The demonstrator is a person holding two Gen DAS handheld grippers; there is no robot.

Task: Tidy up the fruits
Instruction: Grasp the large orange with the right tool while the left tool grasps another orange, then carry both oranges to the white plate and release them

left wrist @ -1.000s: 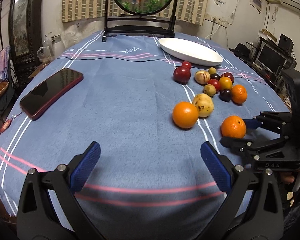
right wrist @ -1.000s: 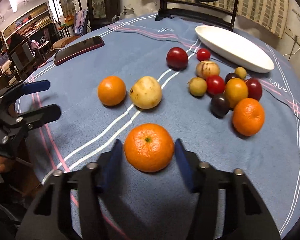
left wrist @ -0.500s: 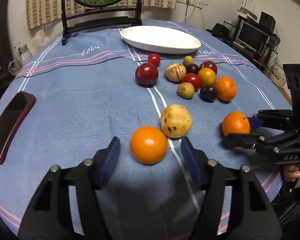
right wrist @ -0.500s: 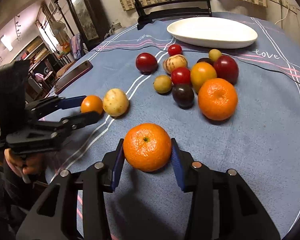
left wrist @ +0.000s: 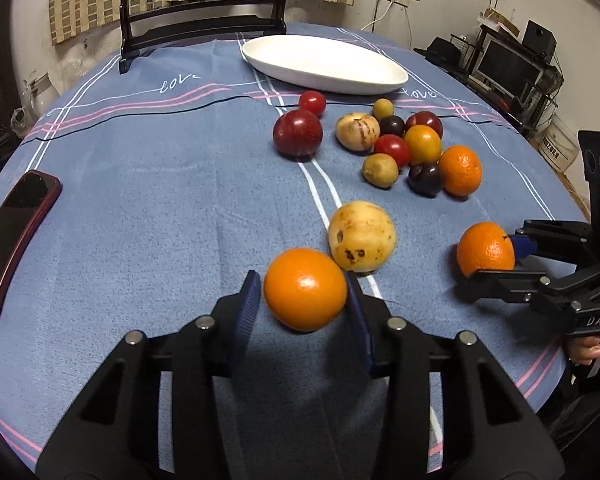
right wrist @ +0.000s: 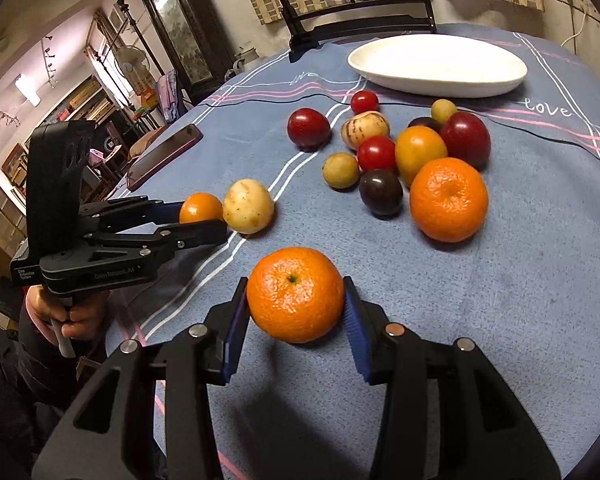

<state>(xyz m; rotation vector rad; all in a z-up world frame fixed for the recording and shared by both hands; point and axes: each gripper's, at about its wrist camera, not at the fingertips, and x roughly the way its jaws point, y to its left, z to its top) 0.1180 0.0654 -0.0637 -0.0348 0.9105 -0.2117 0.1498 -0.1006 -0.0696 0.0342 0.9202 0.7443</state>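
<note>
Left hand-held gripper (left wrist: 305, 300) — jaws have just been closing, and a smooth, round orange (left wrist: 305, 289) now sits between the blue ribbed pads. The right pad touches its side; at the left pad the contact looks made, though the edge is hard to read. This fruit is near-spherical, no clear long axis, stem end not visible.

Right hand-held gripper (right wrist: 295, 312) is clenched on a dimpled mandarin (right wrist: 295, 294), both pads against its flanks. Its green stem scar faces up and slightly toward the camera; the body is a little flattened, wider than tall.

Just beside the smooth orange lies a yellow speckled pear-like fruit (left wrist: 362, 236), rounded, with brown blemishes, its broader end toward the left gripper. The two look close to touching; cannot tell for certain.

Farther up the bench (left wrist: 140, 200), a tight cluster: a second mandarin (left wrist: 460, 170), a dark plum (left wrist: 425, 179), red tomatoes, a yellow-orange fruit, small tan ones, a striped pale one. A large dark-red fruit (left wrist: 298, 133) stands slightly apart to the left.

White oval dish (left wrist: 324, 65) — shallow, glossy, long axis running across the far side of the bench, beyond the cluster.

Cloth is blue, nappy weave, with white and pink stripes and "love" script. Open cloth lies wide to the left of the fruit, up to a dark-red phone (left wrist: 14, 236) near the left edge. The right gripper's side lies close to the bench's rounded right edge.
</note>
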